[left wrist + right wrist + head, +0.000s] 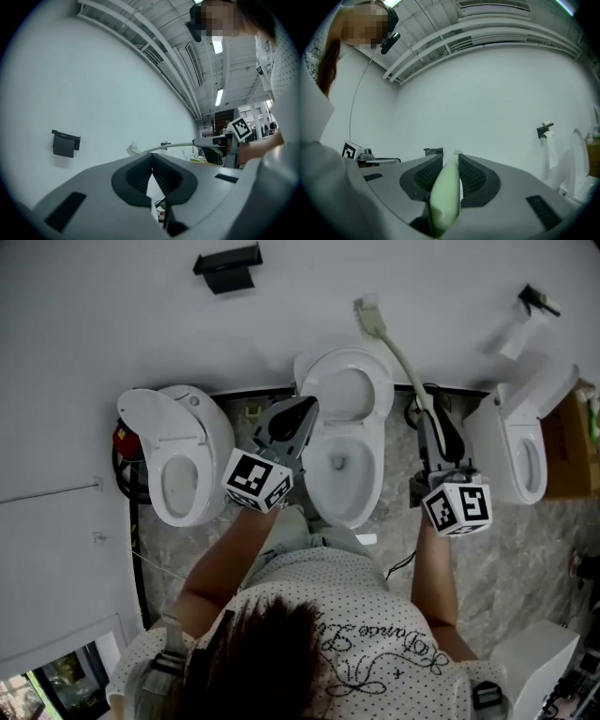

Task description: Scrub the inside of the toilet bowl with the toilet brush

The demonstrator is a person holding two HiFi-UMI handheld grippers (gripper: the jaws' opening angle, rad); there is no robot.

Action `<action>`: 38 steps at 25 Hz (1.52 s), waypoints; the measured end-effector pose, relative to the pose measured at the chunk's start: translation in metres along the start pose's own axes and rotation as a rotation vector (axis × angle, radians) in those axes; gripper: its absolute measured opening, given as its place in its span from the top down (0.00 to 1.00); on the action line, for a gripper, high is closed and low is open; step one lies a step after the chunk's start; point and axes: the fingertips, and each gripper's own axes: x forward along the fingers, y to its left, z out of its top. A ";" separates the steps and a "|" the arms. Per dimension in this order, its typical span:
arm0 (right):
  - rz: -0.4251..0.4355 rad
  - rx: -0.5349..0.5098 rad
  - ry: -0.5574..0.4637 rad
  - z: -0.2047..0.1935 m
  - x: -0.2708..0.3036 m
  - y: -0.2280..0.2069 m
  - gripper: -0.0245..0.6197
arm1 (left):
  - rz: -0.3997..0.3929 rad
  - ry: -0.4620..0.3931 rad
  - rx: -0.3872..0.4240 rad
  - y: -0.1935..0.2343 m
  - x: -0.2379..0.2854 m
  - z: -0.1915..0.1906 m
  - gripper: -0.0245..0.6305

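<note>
The white toilet bowl [375,457] stands in the middle of three, lid up against the wall. My right gripper [431,409] is to the right of it, shut on the pale green handle of the toilet brush [398,357]. The brush slants up over the lid, and its head [368,315] is raised by the wall, outside the bowl. In the right gripper view the handle [445,192] lies clamped between the pads. My left gripper [307,407] hovers at the bowl's left rim, its jaws shut on nothing [153,157]. The left gripper view shows the brush [173,146] held level.
A second toilet [183,465] stands at the left and a third [525,446] at the right, beside a cardboard box [574,442]. A black holder [228,268] and a paper holder [532,304] hang on the white wall. A white bin [534,662] sits at the lower right.
</note>
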 end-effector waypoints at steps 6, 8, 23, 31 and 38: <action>0.012 -0.042 -0.027 0.012 0.000 0.013 0.78 | -0.018 -0.018 0.005 -0.010 -0.007 0.009 0.96; 0.022 -0.054 -0.025 0.011 0.000 0.019 0.78 | -0.017 -0.022 0.004 -0.012 -0.010 0.010 0.96; 0.033 -0.062 0.002 0.002 0.004 0.025 0.78 | -0.016 -0.028 -0.007 -0.012 -0.010 0.012 0.96; 0.029 -0.067 0.002 0.000 0.011 0.029 0.78 | -0.015 -0.029 -0.014 -0.007 -0.011 0.013 0.96; 0.038 -0.065 0.006 -0.003 0.018 0.031 0.79 | 0.008 -0.004 -0.016 0.002 -0.014 -0.001 0.96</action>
